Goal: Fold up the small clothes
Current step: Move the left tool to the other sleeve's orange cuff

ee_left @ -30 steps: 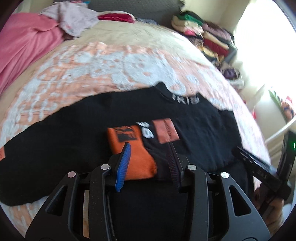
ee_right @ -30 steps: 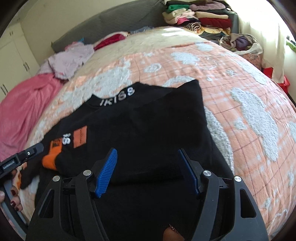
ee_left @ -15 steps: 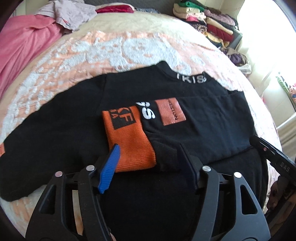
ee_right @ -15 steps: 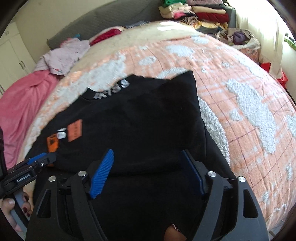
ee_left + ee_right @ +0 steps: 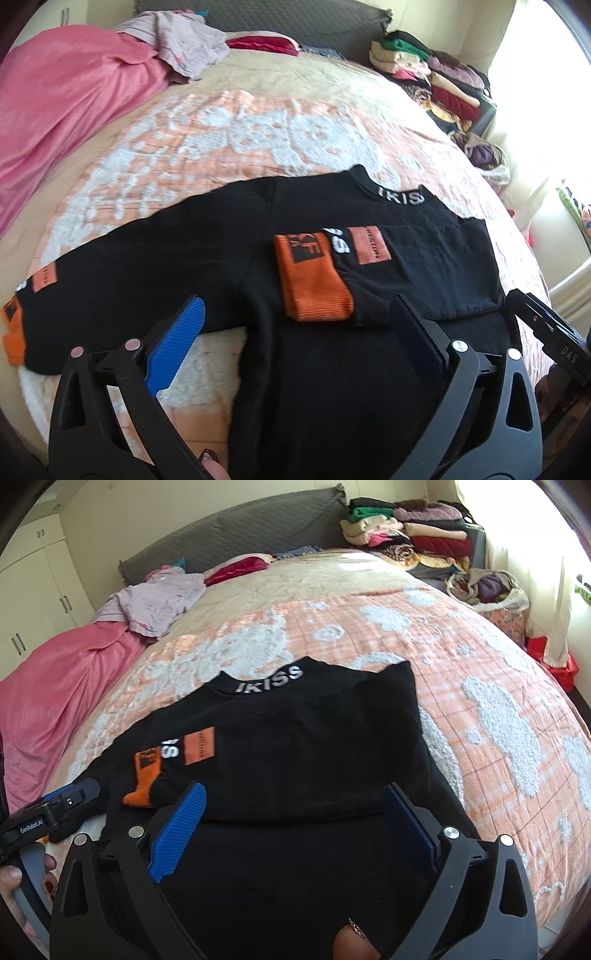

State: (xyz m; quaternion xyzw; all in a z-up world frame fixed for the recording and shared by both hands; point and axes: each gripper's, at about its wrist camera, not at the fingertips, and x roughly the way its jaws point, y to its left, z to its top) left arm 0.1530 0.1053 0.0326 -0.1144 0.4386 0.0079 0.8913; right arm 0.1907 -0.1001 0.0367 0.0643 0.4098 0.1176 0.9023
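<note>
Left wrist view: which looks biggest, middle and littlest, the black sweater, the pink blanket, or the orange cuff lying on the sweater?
1. black sweater
2. pink blanket, though it lies farther away and runs off the picture, so unsure
3. orange cuff

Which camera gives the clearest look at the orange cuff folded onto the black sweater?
The left wrist view: the orange cuff lies near centre, its ribbing and black logo plain. The right wrist view shows it small, off to the left and foreshortened, partly hidden under the black sweater's fold.

Bed (image 5: 480,672) with black sweatshirt (image 5: 314,760), pink blanket (image 5: 66,107), lilac garment (image 5: 159,598).
</note>
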